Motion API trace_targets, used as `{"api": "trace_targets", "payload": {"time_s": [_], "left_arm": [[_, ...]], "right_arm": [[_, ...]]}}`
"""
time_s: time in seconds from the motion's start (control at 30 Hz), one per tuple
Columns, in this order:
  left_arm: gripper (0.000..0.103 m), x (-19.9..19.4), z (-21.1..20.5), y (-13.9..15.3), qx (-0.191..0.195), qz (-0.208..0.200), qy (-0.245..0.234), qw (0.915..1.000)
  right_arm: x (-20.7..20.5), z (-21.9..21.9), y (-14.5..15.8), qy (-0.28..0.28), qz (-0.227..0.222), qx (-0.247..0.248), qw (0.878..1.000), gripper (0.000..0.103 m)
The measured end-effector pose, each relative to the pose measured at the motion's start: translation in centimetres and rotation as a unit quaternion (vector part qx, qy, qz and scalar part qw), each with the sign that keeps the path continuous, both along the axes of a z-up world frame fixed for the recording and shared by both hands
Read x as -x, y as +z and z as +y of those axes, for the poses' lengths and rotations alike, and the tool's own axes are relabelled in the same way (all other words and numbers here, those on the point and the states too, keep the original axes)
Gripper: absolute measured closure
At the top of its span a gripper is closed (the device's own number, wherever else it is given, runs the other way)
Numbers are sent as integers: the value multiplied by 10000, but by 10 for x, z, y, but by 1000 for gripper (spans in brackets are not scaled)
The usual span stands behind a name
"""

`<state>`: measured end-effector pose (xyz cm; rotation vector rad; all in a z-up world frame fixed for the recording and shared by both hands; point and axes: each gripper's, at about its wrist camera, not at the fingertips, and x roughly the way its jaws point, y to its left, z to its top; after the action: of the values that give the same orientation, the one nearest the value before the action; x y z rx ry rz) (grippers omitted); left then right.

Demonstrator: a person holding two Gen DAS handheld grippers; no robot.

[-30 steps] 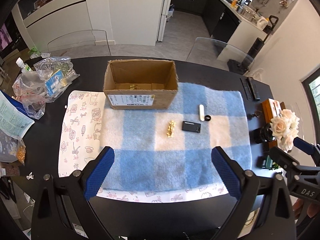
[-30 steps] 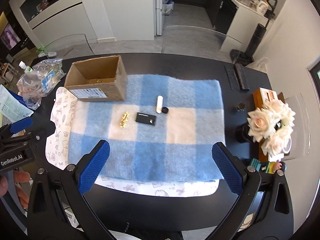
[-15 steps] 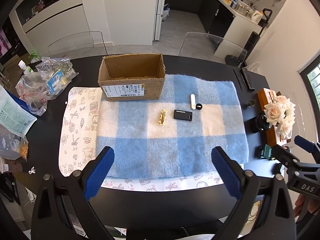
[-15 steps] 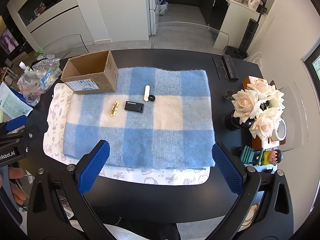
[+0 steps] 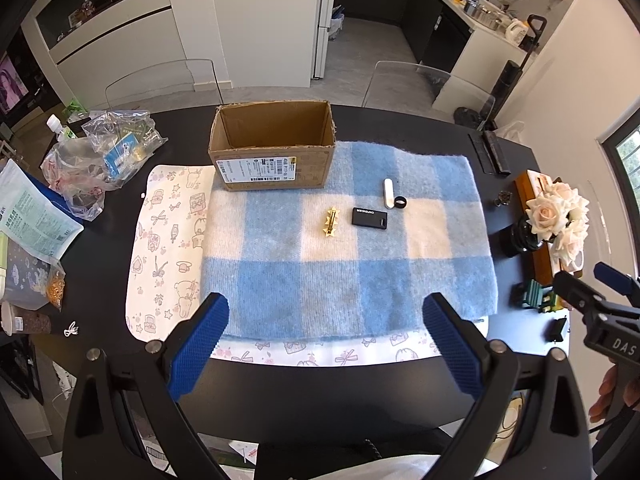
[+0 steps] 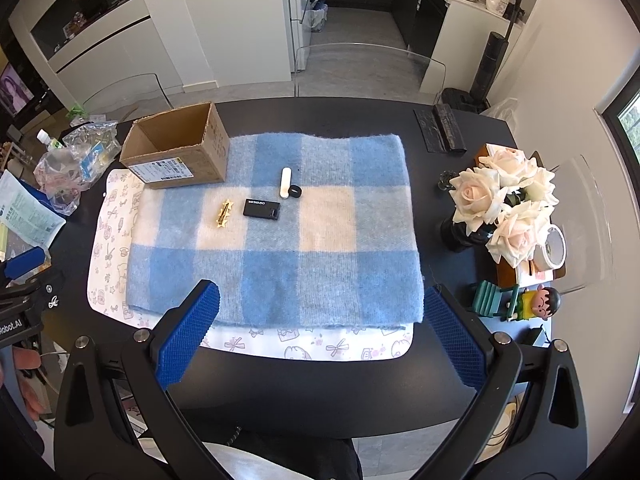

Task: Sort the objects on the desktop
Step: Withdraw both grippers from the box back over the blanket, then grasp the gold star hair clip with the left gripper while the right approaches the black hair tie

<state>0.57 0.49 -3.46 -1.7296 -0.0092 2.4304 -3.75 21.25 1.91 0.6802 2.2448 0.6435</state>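
Observation:
An open cardboard box (image 5: 272,148) (image 6: 180,148) stands at the far left corner of a blue-and-white checked cloth (image 5: 344,256) (image 6: 280,240). On the cloth lie a gold hair clip (image 5: 331,221) (image 6: 224,212), a black rectangular device (image 5: 370,218) (image 6: 261,208), a white tube (image 5: 388,193) (image 6: 285,182) and a small black ring (image 5: 400,202) (image 6: 295,191). My left gripper (image 5: 326,344) and right gripper (image 6: 320,336) are both open and empty, held back over the table's near edge, far from the objects.
Plastic bags (image 5: 100,156) and packets lie on the black table's left. A vase of pale roses (image 6: 504,204), a toy figure (image 6: 536,304), a tape roll (image 6: 554,248) and a wooden holder stand at the right. A printed mat (image 5: 168,248) lies under the cloth.
Both grippers have pulled back and risen away from the cloth, so the table looks smaller and farther. The objects on the cloth have not moved.

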Motion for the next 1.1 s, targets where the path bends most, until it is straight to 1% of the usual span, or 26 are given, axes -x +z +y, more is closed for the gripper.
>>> {"api": "trace_targets", "payload": {"time_s": [0.27,0.7,0.87,1.1], "left_arm": [[6,5,-3,-1,24,-11,15,10000],[6,31,2,-11,-30,-29,0,10000],[6,44,6,-16,-30,-69,7,10000],[6,62,9,-34,-17,-208,27,9998]], "right_arm": [[-3,9,-2,52,-54,-91,9999,0],[-5,31,-18,164,-86,-213,9996,0],[-7,41,-27,194,-77,-282,9994,0],[-3,60,-49,276,-25,-349,9990,0]]}}
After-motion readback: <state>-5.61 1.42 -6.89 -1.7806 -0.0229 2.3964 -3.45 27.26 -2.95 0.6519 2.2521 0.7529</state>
